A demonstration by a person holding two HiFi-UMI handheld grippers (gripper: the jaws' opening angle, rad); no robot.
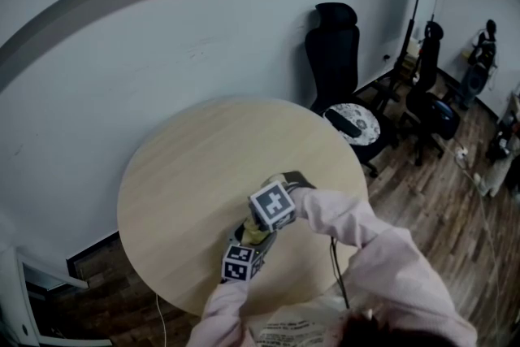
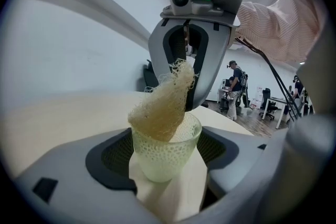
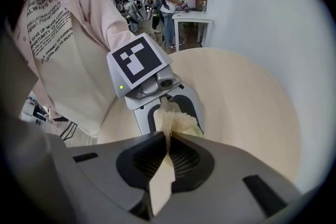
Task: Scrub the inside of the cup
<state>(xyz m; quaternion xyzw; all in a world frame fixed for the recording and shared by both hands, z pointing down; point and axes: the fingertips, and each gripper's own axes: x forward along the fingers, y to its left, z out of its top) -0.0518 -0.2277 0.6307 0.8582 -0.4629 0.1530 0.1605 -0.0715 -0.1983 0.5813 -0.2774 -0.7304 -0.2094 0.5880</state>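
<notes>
Left gripper (image 2: 165,156): clamping the cup from both sides, keeping it upright.
Cup (image 2: 167,165): pale green, dimpled, sitting between the left jaws, mouth facing up, over the near part of the table.
Right gripper (image 3: 167,147): squeezing tight on the top of the sponge, pointing down at the cup.
Sponge (image 2: 160,107): hanging tilted, lower end dipping inside the cup, touching the rim.
Sleeves (image 1: 341,211): pink, reaching in from the near edge.
Table (image 1: 203,166): round, pale wood, lying under both grippers.
Chair (image 1: 335,53): black, standing beyond the table against the wall (image 1: 162,36).
Person (image 1: 479,61): standing far off at the right.
</notes>
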